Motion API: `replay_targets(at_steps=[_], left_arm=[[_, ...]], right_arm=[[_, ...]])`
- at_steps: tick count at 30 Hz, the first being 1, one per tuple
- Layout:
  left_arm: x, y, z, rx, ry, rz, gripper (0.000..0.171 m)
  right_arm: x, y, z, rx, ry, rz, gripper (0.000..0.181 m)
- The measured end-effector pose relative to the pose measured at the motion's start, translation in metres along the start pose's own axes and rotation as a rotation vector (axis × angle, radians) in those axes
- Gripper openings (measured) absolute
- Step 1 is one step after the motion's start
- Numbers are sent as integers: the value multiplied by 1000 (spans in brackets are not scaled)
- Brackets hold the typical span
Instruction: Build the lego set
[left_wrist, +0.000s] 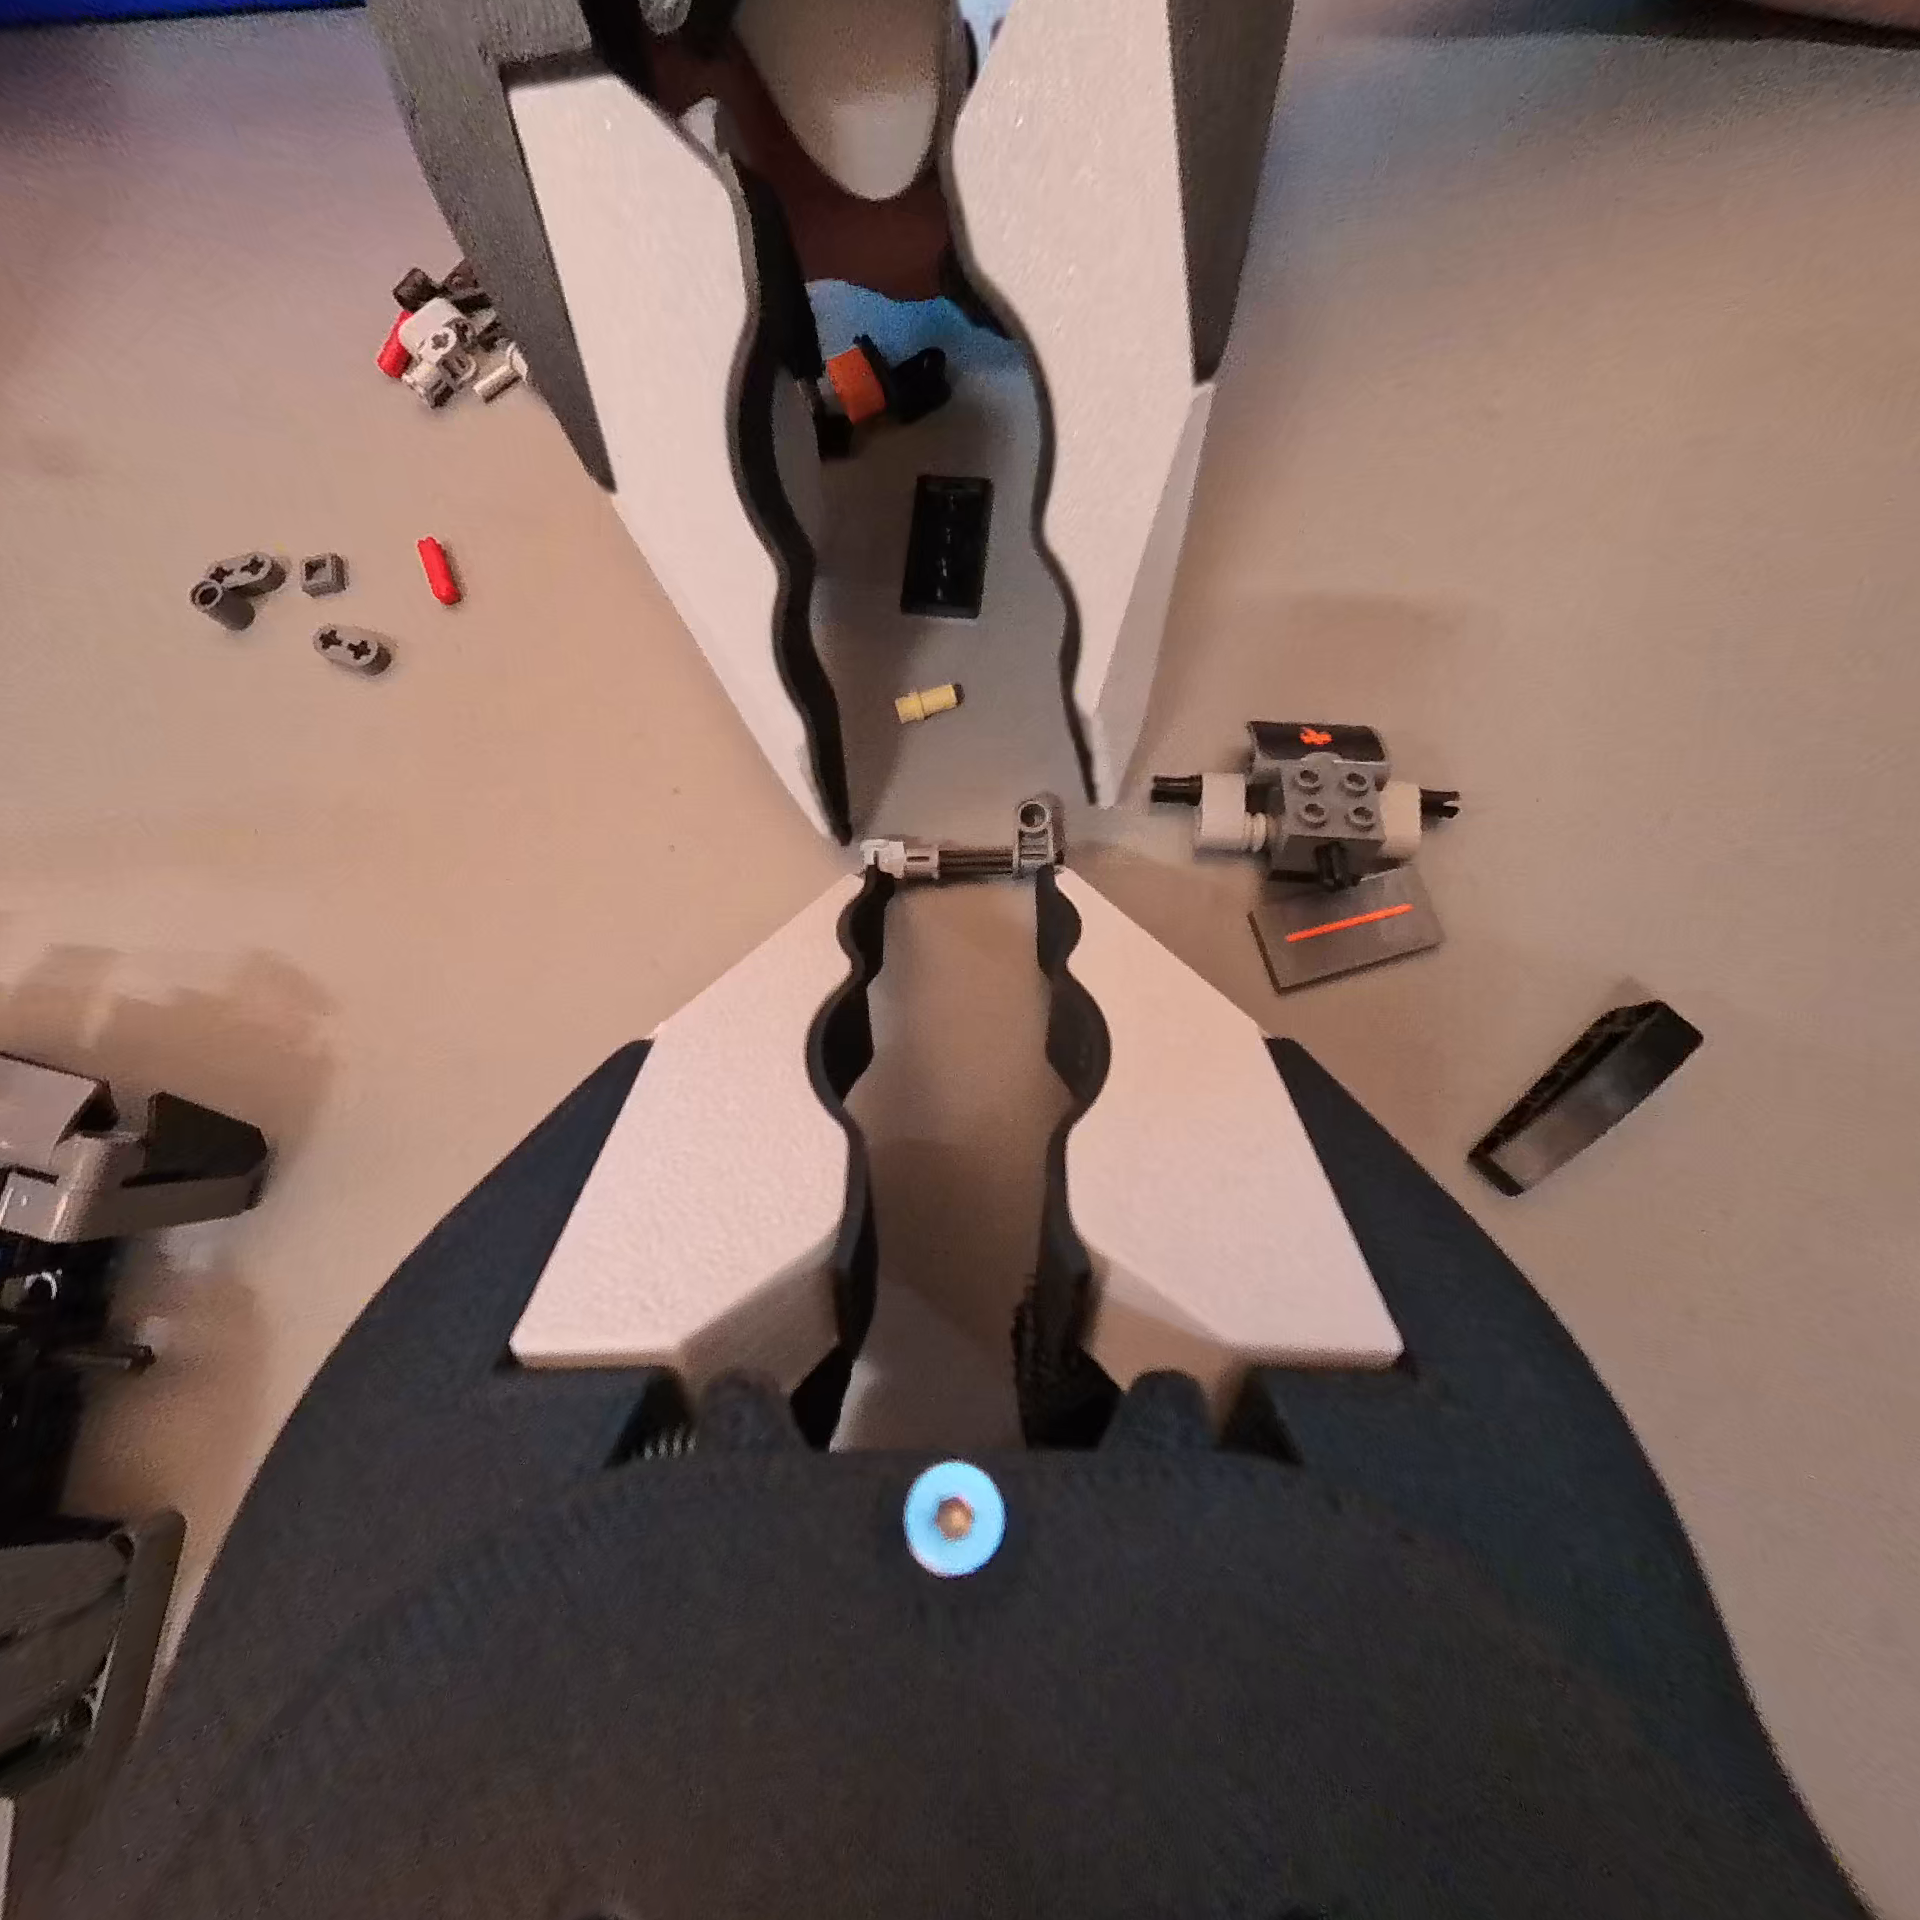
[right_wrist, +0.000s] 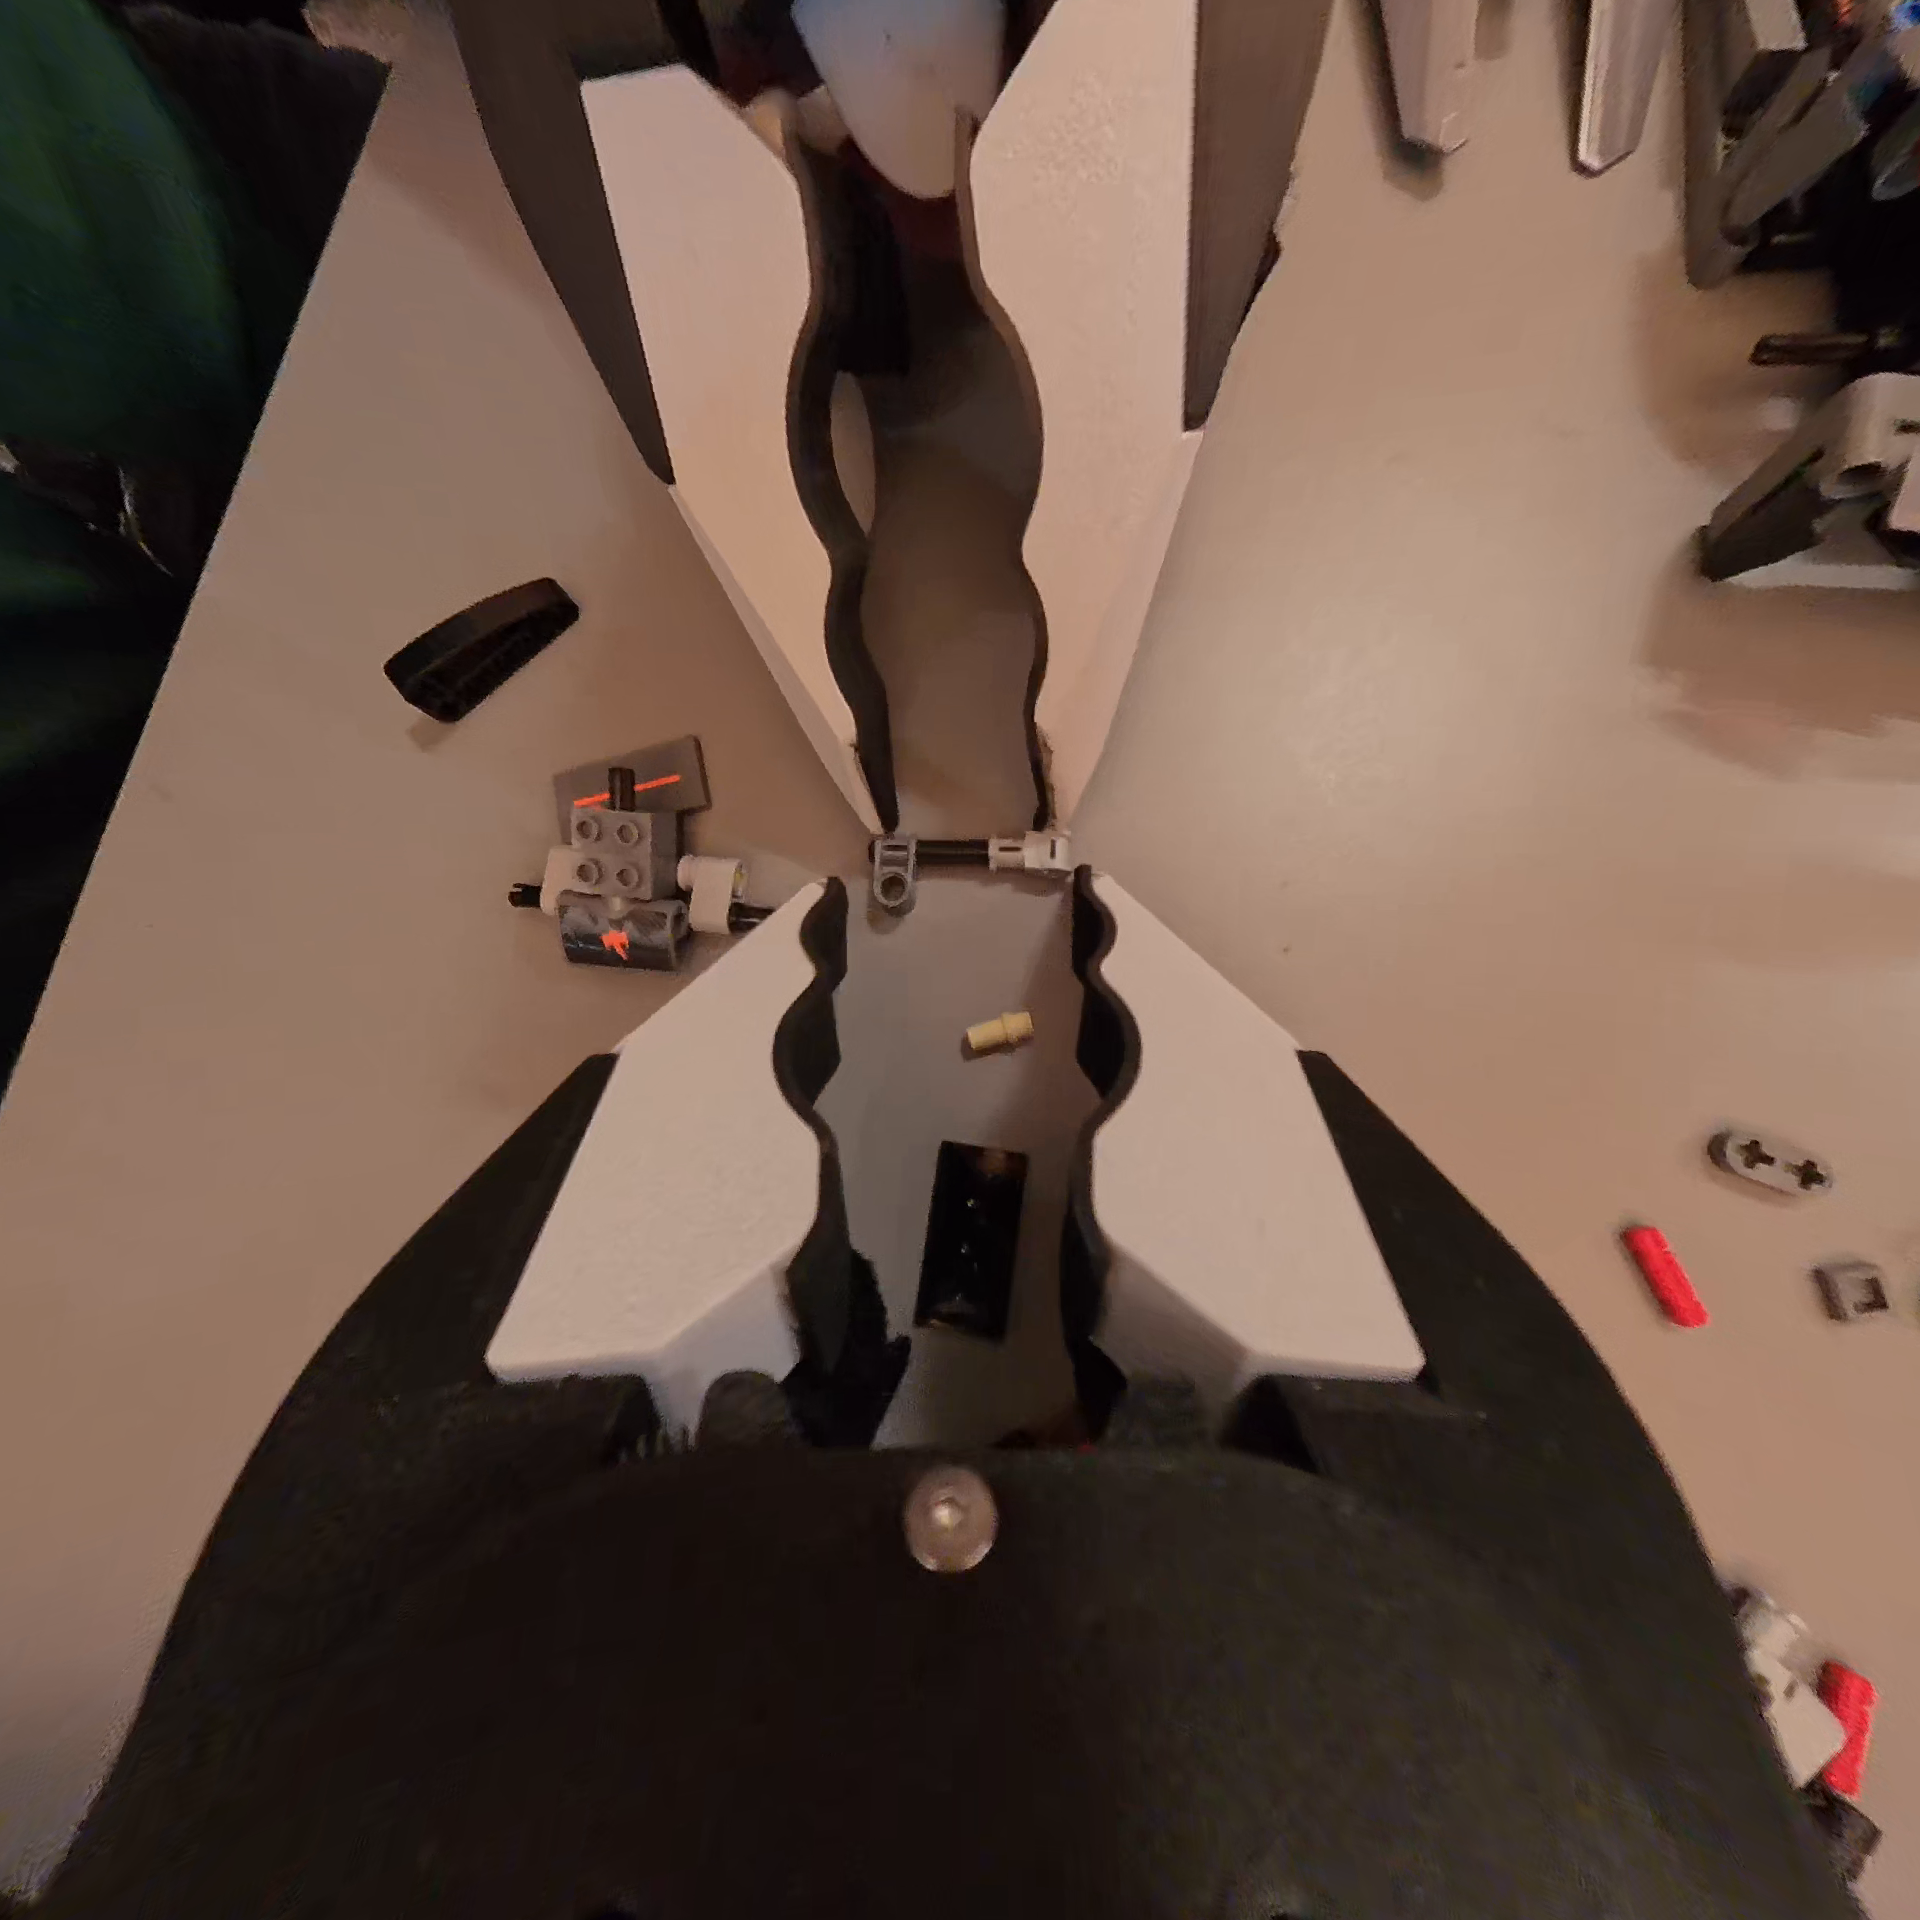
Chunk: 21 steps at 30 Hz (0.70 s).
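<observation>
A small axle piece (left_wrist: 966, 858), a black axle with a dark grey connector on one end and a white connector on the other, hangs just above the beige table. My left gripper (left_wrist: 956, 876) is shut on it end to end. My right gripper (right_wrist: 956, 879) faces the left one tip to tip. Its jaws stand slightly wider than the axle piece (right_wrist: 971, 852), with a small gap at the grey end. A grey block sub-assembly (left_wrist: 1314, 810) with white bushes lies beside the fingertips, also in the right wrist view (right_wrist: 623, 883).
A tan pin (right_wrist: 1000, 1034) and a black plate (right_wrist: 971, 1236) lie under the right gripper. A black curved panel (left_wrist: 1584, 1086), a red pin (left_wrist: 438, 569) and grey connectors (left_wrist: 239, 587) are scattered around. A larger dark model (left_wrist: 104, 1164) stands at the left. The table edge (right_wrist: 187, 644) runs along the left in the right wrist view. The grippers are tip to tip, or close to it. My right gripper's tips are some 6 centimetres from the black plate (right_wrist: 971, 1236). Look for it in the left wrist view (left_wrist: 944, 537) too.
</observation>
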<state>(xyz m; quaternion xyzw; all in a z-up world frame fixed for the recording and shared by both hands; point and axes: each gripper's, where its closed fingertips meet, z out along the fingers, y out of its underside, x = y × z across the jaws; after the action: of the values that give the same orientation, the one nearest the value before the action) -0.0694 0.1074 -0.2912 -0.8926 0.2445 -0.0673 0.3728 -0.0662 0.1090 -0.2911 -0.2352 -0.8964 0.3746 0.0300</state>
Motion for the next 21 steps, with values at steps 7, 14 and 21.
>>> replay_targets(at_steps=[7, 14, 21], left_arm=[[-1, 1, 1, -7, -8, 13, 27], [-1, 2, 3, -11, -6, 21, 23], [-4, -1, 1, 0, -25, 32, 28]], right_arm=[[3, -1, 4, -6, 27, -26, 36], [3, 0, 4, -6, 32, -34, 36], [3, 0, 4, -2, 31, -35, 36]])
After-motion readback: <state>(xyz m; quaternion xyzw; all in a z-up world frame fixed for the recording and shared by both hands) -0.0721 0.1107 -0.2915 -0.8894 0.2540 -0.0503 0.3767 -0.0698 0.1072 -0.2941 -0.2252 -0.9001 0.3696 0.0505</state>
